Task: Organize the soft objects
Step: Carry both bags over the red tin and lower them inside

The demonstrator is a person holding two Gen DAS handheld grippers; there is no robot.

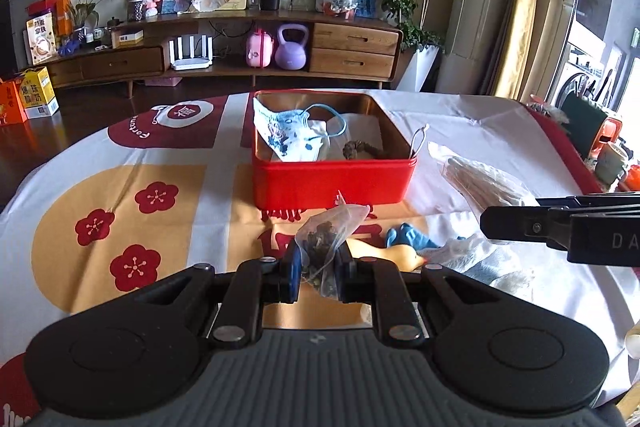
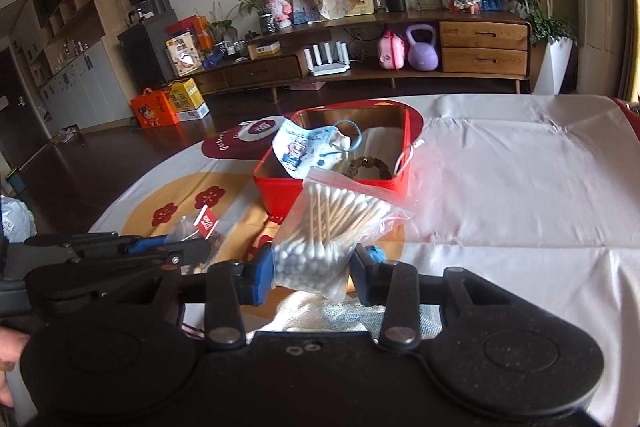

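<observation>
My left gripper point(image 1: 318, 267) is shut on a small clear sachet of dark dried bits point(image 1: 328, 239), held above the tablecloth. In the right wrist view my right gripper point(image 2: 312, 267) is shut on a zip bag of cotton swabs point(image 2: 332, 227), also lifted. Beyond both stands an open red tin point(image 1: 332, 187) that holds a blue-printed face mask point(image 1: 288, 131) and a brown hair tie point(image 1: 360, 149). The right gripper point(image 1: 492, 223) shows side-on at the right of the left wrist view. The left gripper point(image 2: 176, 253) with its sachet point(image 2: 196, 231) shows at the left of the right wrist view.
On the cloth below the grippers lie a yellow duck-shaped toy point(image 1: 400, 255), a blue item point(image 1: 408, 235) and a pale towel point(image 1: 492, 263). Cups and clutter point(image 1: 608, 155) stand at the table's right edge. A hand point(image 2: 8, 347) shows at the far left.
</observation>
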